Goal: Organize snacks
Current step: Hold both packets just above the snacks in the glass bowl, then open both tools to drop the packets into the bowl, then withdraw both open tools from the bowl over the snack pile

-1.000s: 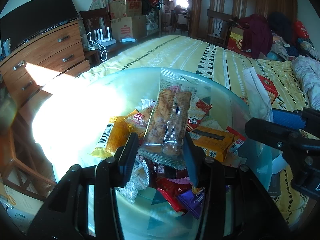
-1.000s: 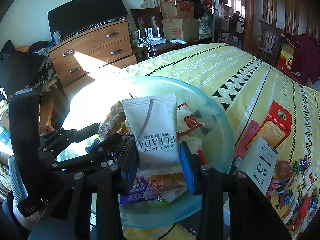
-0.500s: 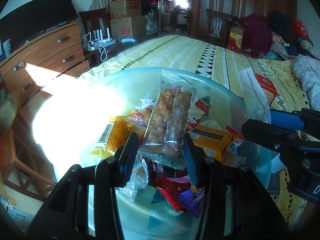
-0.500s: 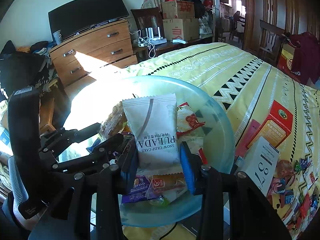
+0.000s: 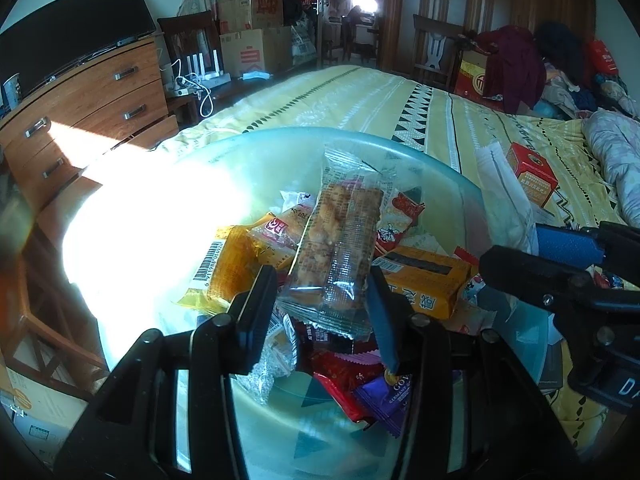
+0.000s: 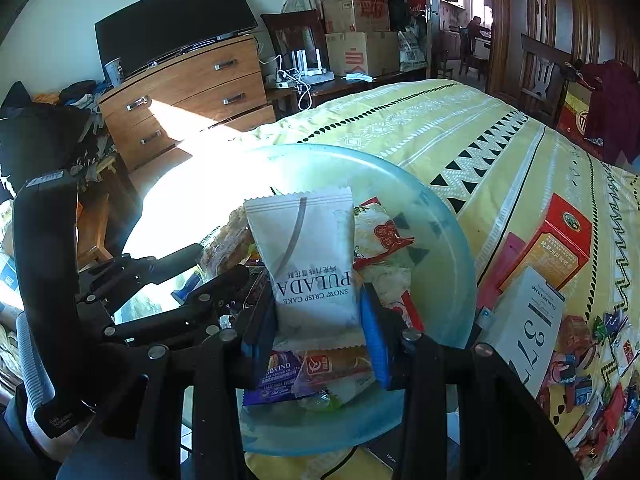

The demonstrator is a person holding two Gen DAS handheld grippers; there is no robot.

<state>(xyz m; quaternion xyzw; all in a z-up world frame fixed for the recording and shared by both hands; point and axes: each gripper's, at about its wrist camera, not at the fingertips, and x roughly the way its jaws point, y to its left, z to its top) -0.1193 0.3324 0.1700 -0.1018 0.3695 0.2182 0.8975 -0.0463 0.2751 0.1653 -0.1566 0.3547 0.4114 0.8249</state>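
The left tool [image 5: 322,300] pinches a clear packet [image 5: 340,240]; the right tool [image 6: 318,312] pinches a white packet [image 6: 310,256]. Both hang over the bowl [image 6: 452,240], so each should lower before letting go.

White packet [image 6: 312,256] read "PULADA SNOW CRISP CAKE", printed upside down. Purple wrapper [image 6: 272,380] read "GOVIND". White box [image 6: 528,320] bore "37". Orange packet [image 5: 224,272] carried a barcode, digits unclear.
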